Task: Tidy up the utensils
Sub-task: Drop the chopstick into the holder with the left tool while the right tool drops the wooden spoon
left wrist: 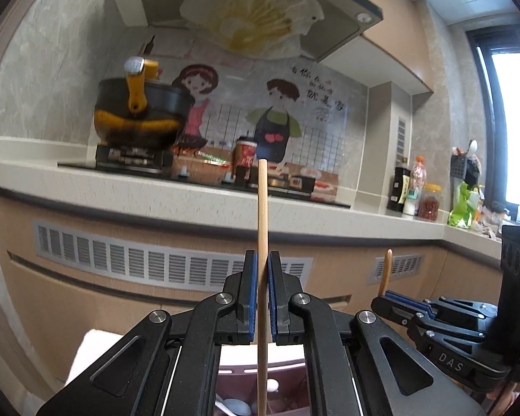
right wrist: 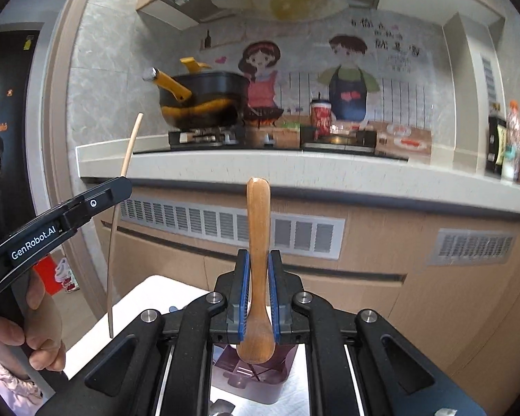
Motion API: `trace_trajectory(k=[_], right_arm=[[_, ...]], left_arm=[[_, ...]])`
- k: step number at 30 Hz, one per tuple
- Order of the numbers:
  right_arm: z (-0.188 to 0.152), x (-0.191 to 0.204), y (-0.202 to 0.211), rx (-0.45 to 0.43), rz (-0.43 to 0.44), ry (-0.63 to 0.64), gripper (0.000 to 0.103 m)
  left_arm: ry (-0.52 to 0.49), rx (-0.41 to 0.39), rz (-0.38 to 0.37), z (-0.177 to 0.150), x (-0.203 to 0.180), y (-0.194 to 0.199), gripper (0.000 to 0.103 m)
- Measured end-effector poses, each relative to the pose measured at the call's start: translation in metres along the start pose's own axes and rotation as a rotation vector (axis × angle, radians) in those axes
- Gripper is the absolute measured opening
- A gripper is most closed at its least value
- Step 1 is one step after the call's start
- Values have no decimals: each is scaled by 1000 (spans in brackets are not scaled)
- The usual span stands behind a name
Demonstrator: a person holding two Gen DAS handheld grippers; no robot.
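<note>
Wooden chopstick (left wrist: 262, 242) stands upright, clamped in the left gripper (left wrist: 262, 270); the right gripper (right wrist: 258, 270) pinches a brown spoon (right wrist: 257, 263).

The chopstick (left wrist: 262, 277) runs out of the bottom edge of the left wrist view, its lower end unseen. Below it, the pink utensil holder (left wrist: 232, 381) is mostly hidden behind the left tongs (left wrist: 262, 298), its contents too blurred to name. The wooden spoon (right wrist: 257, 277) has its bowl partly covering the same holder. Bottles (right wrist: 506, 145) right of the holder are blurred, labels unreadable.
</note>
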State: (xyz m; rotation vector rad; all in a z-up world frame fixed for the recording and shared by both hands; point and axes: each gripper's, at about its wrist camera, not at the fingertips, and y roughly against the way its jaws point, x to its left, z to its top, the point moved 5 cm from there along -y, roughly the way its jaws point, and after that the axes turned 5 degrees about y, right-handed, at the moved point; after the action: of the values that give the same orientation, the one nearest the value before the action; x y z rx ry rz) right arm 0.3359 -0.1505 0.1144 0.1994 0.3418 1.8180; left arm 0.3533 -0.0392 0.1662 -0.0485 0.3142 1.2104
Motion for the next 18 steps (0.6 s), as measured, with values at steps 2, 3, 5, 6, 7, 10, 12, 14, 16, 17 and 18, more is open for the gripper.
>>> trace_trajectory(k=[2, 3, 5, 6, 7, 10, 12, 14, 16, 17, 18], right_arm=[[-6, -1, -10, 8, 8, -10, 9], [-10, -1, -14, 9, 12, -14, 9], [-18, -2, -24, 19, 9, -23, 9], [-22, -2, -30, 33, 14, -25, 9], [-26, -2, -35, 45, 19, -26, 9], [-34, -4, -50, 71, 17, -26, 9], [-37, -6, -57, 73, 15, -37, 9], [-41, -8, -66, 90, 21, -44, 9], [-46, -8, -74, 106, 20, -43, 9], [-49, -7, -77, 112, 18, -40, 9], [-51, -7, -80, 118, 16, -37, 9]], left_arm=[[16, 19, 1, -8, 6, -12, 6], [22, 25, 3, -11, 9, -17, 6], [28, 41, 5, -20, 13, -27, 6], [33, 50, 4, -25, 15, -33, 6], [36, 57, 2, -28, 17, -37, 6], [42, 74, 11, -39, 23, -50, 6], [50, 85, 17, -45, 27, -58, 6], [65, 95, 20, -50, 31, -65, 6], [75, 102, 21, -55, 34, -73, 6], [78, 102, 21, -57, 35, -75, 6], [80, 104, 22, -60, 35, -77, 6]])
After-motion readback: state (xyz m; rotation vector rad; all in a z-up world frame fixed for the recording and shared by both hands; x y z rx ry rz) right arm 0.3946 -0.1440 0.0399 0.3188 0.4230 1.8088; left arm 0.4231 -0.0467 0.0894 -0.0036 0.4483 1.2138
